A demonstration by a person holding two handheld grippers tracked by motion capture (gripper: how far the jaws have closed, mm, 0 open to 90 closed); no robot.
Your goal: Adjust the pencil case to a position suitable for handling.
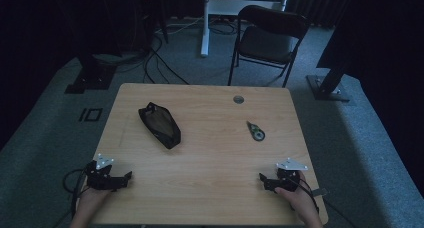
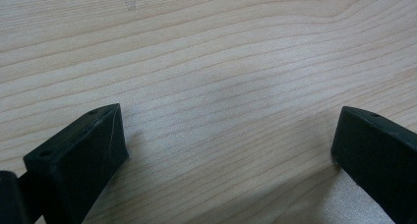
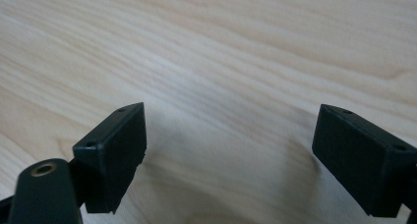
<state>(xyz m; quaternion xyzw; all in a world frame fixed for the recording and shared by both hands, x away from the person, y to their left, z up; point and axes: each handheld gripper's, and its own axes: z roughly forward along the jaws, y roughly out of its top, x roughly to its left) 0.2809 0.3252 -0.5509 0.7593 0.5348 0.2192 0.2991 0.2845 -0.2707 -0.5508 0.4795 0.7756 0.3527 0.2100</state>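
The wooden worktop carries two things. A black pouch lies on its left half, slanted, with one end toward the far left corner and the other toward the middle. To the right of the pouch, well apart from it, lies a small tool-like object with a pointed tip and a round dark end; what it is cannot be told at this size. A round grommet hole sits in the worktop beyond that object, near the far edge.

The left tool rests at the near left corner of the worktop, well short of the pouch, held by the person's left hand. In the left gripper view its jaws stand wide apart over bare wood, nothing between them.

The right tool rests near the near right corner, nearer to the small object than to the pouch, yet apart from both, held by the right hand. In the right gripper view its jaws stand wide as well, with bare wood grain between them.

Beyond the worktop, past the pouch, a black folding chair stands on grey carpet.
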